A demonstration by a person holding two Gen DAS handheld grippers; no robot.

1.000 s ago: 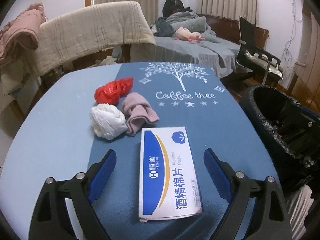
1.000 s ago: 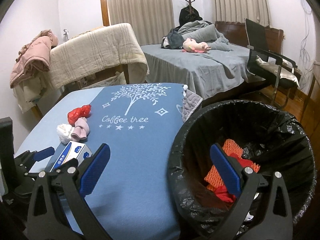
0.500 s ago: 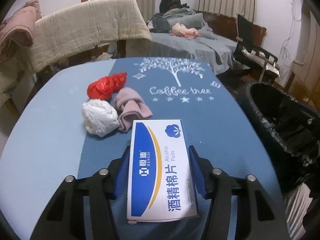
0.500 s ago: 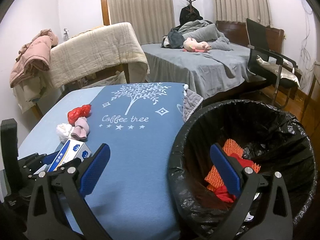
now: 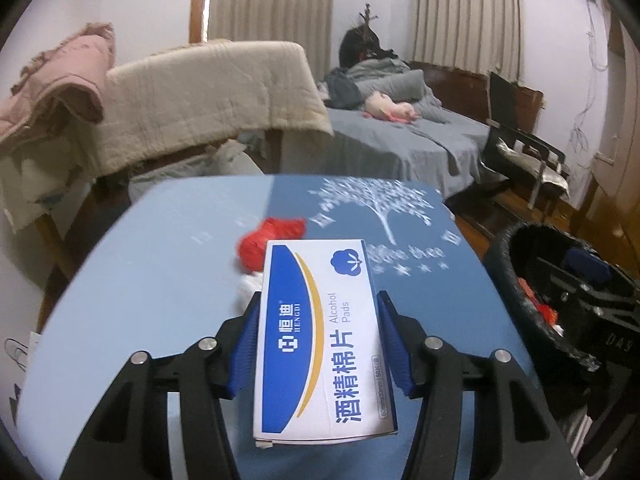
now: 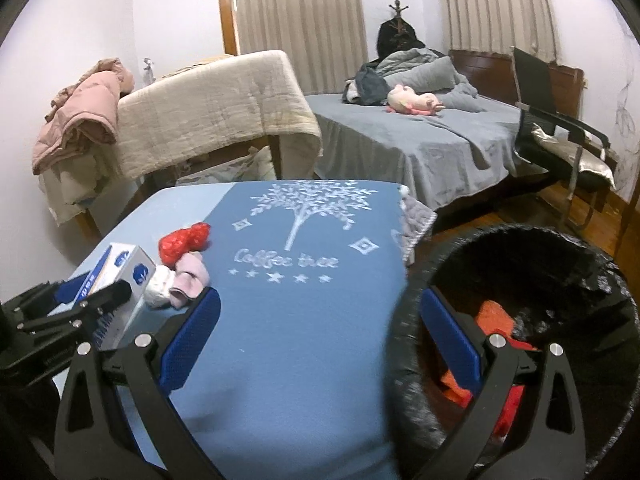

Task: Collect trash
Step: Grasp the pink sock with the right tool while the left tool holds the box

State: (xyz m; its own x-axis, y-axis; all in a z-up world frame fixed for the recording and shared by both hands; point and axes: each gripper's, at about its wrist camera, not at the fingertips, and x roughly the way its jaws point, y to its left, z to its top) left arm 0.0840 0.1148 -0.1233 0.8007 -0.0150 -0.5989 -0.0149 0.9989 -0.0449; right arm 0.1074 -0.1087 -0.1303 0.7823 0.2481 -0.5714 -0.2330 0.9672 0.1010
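Three scraps wait on the blue table (image 6: 288,340), centre-left; left gripper (image 5: 316,344) clamps the white-and-blue alcohol-pad box (image 5: 320,344), lifted; right gripper (image 6: 316,340) gapes empty beside the black-lined bin (image 6: 408,360), partly filled.

Both tongs are built alike. The left tongs (image 5: 318,336) have matte black arms with triangular cut-outs, round silver screw heads at the joints, and ribbed blue pads (image 5: 394,344) on the inner faces. The right tongs (image 6: 316,344) show the same black frame, silver screws and textured blue pads (image 6: 188,338).
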